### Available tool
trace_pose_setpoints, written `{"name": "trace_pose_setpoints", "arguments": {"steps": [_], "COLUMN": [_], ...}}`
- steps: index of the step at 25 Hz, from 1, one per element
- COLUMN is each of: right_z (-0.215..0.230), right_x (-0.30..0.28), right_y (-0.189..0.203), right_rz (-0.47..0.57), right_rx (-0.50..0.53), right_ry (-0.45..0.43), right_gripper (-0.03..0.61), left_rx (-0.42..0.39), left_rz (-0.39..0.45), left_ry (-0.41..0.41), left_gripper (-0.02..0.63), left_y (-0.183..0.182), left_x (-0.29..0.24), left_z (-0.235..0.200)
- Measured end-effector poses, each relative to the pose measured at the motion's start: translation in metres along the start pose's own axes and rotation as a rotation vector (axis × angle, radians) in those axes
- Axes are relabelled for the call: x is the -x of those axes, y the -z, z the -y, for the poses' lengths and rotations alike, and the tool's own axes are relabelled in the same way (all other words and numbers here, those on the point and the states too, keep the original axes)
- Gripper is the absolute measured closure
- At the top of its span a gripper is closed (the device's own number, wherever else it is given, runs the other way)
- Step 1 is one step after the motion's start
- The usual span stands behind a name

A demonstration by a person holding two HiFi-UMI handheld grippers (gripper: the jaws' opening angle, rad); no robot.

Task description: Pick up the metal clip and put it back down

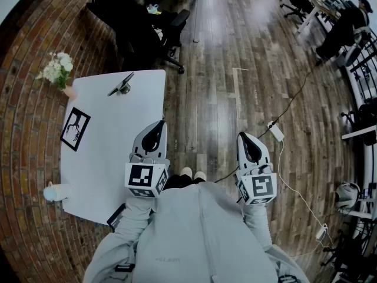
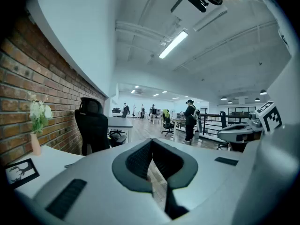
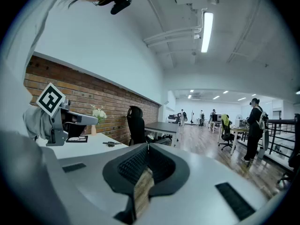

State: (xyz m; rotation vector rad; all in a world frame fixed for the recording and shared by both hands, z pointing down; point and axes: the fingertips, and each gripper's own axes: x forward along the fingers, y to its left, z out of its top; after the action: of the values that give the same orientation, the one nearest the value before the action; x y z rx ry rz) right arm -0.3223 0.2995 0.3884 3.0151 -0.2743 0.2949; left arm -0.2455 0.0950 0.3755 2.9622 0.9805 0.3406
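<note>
A white table [image 1: 118, 158] occupies the left of the scene, against a brick wall. At its far left corner stands a vase of white flowers [image 1: 57, 68]. A black-framed picture [image 1: 75, 128] lies flat near the left edge.

The metal clip [image 1: 122, 85] rests on the table top at the far edge, right of the flowers. It is well apart from both grippers.

The left gripper [image 1: 159, 125] is held level above the near right edge of the table. Its jaws are pressed together at the tips, with nothing between them.

A black office chair [image 1: 141, 25] stands beyond the table, on the wooden floor.

The right gripper [image 1: 244, 137] is held over the floor, right of the table. Its jaws are likewise pressed together and hold nothing.

A white power strip [image 1: 275, 131] lies on the floor to the right of this gripper.
</note>
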Motion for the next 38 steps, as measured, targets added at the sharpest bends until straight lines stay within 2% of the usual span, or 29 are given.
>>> {"name": "trace_pose_setpoints", "arguments": {"steps": [10,16,23,29,38], "right_z": [0.011,0.024,0.060,0.081,0.086], "right_x": [-0.013,-0.047,-0.124,-0.201,-0.266], "right_y": [0.007,0.015,0.003,-0.023,-0.036], "right_rz": [-0.003,-0.011,-0.002,0.010,-0.003], "right_rx": [-0.046,-0.054,-0.055,-0.038,-0.018], "right_ry": [-0.032,-0.056,-0.058,-0.098,-0.161], "right_gripper": [0.554,0.554,0.554,0.554,0.554], "left_rx": [0.003,-0.011,-0.037,-0.018,0.022], "left_rz": [-0.021,-0.043,-0.043,-0.018,-0.005], "left_ry": [-0.019,-0.032,-0.035,-0.060,-0.122], "left_gripper": [0.588,0.588,0.588,0.588,0.588], "left_y": [0.006,0.014,-0.001,-0.027,-0.033], "left_x": [-0.016,-0.046,-0.121,-0.189,-0.225], "left_z": [0.001,-0.014,-0.041,-0.080,-0.120]}}
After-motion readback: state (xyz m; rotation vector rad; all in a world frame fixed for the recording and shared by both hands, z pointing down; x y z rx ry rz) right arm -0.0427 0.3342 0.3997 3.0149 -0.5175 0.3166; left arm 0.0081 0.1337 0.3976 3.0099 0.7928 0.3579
